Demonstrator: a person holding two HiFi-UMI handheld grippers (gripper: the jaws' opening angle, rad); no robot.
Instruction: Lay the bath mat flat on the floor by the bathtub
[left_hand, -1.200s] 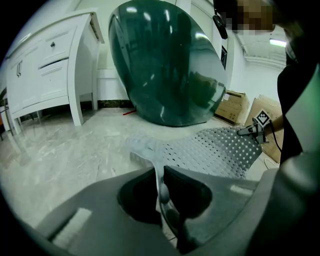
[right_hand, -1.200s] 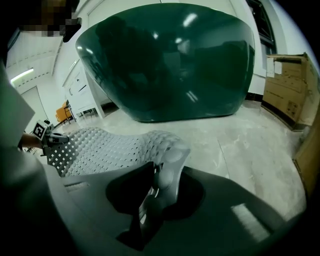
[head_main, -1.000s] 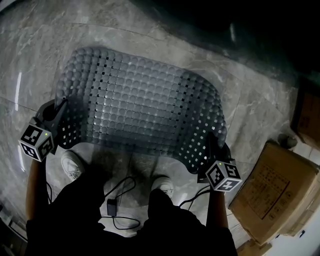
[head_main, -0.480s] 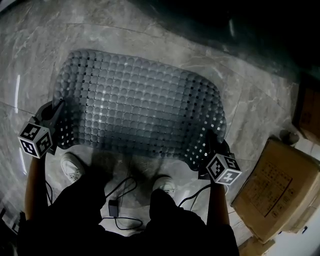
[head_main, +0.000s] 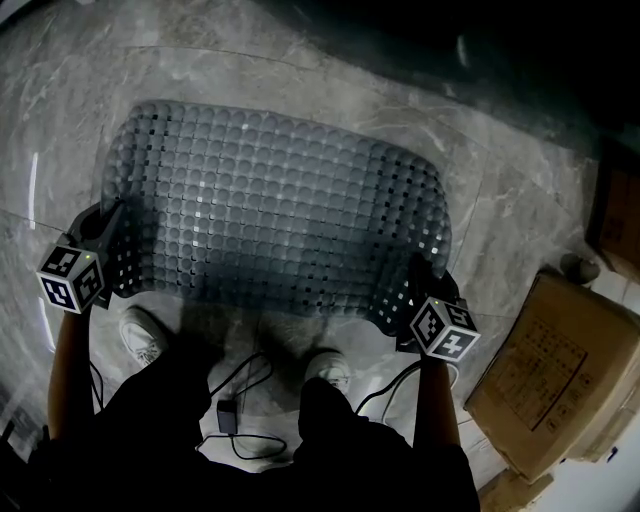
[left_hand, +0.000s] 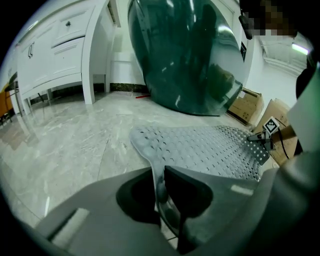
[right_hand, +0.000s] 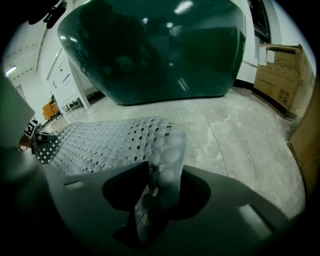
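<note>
The mat is stretched wide beside the dark bathtub. Its far edge looks to be down on the marble floor and its near edge is lifted. The left gripper and right gripper each have their jaws clamped on a near corner (probably to keep it taut so it lands flat).

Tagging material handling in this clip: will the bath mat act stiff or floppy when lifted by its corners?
Probably floppy: the bath mat curls sharply where the left gripper and right gripper pinch its near corners. Likely light for its size: thin, full of holes. Its bumpy surface may resist slipping.
</note>
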